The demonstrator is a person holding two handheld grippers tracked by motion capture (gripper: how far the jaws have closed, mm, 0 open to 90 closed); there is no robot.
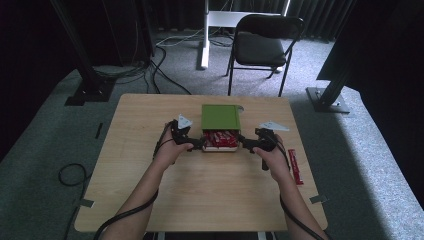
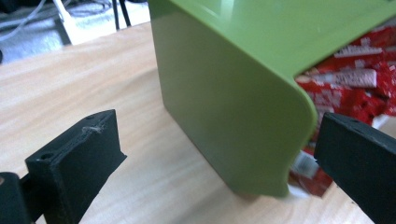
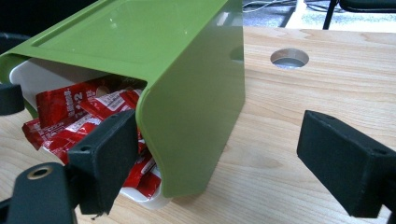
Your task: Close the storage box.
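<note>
Grey carpet surrounds a light wooden table [image 1: 200,200], with a black folding chair [image 1: 260,42] standing beyond its far edge. From the high view, a green box [image 1: 220,117] sits near the middle of the table, a little toward the far side, its open front facing the person and red snack packets [image 1: 220,138] spilling from a white drawer. The left gripper [image 1: 196,142] is at the box's left front corner, the right gripper [image 1: 243,141] at its right front corner. One more red packet [image 1: 296,166] lies alone on the table, well to the right of the box.

From the left gripper view, the jaws stand wide apart, straddling the box's green side wall [image 2: 224,102] at the front corner; neither jaw visibly presses it. Red packets [image 2: 350,88] show behind the wall.

From the right gripper view, the jaws are likewise spread, one in front of the packets [image 3: 84,116], the other outside the box wall [image 3: 196,107]. A round hole [image 3: 289,58] in the tabletop lies beyond the box.
</note>
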